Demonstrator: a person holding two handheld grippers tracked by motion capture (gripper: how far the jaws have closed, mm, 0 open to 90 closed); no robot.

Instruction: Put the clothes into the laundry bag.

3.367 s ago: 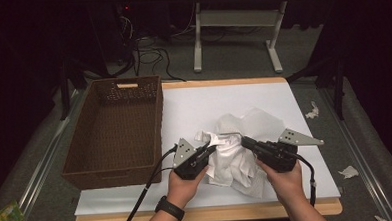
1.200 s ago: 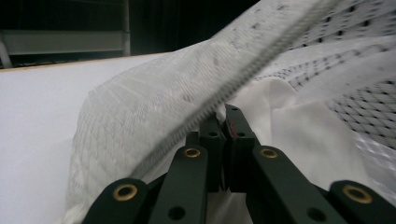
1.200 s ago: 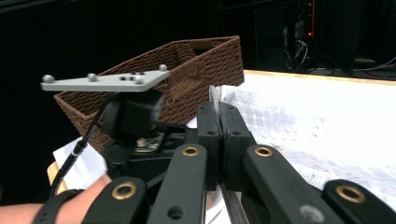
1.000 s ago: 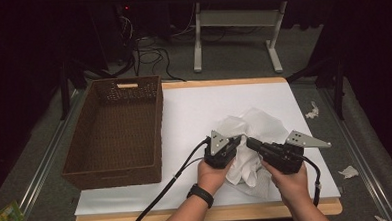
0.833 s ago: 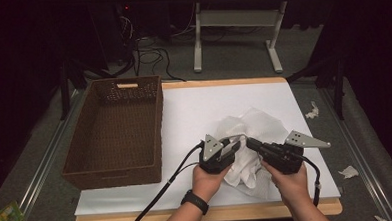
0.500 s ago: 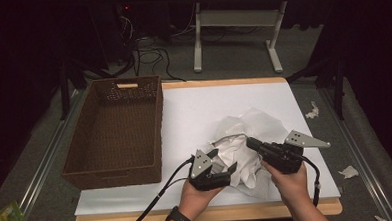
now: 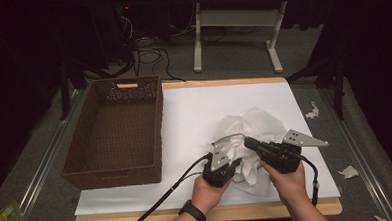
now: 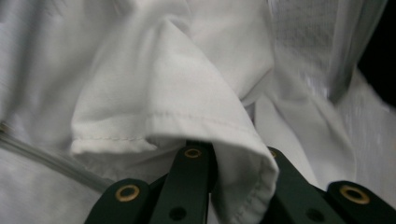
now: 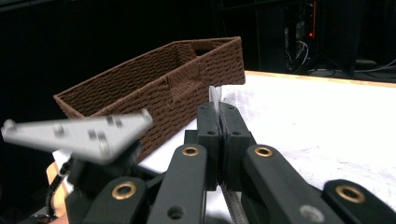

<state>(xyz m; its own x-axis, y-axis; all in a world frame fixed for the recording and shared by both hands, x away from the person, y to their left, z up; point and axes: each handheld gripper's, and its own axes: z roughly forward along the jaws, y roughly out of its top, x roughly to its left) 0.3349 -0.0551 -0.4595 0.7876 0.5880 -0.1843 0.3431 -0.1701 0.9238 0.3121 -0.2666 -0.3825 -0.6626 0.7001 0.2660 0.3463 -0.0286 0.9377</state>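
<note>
White garment (image 7: 245, 138) lies crumpled on the table (image 7: 194, 110), near its front right. My left tool (image 7: 225, 170) has just clamped a hemmed edge; my right tool (image 7: 250, 143) is clenched on a thin strip of it. Folding looks barely begun, and the wicker basket (image 7: 114, 129) sits empty at the left. Beyond, the room is dark.

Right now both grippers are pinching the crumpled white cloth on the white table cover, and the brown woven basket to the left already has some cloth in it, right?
Not quite: the brown woven basket is empty, as the high view shows. The rest holds: the left gripper and the right gripper are both shut on the crumpled white cloth, which lies on the white table cover.
</note>
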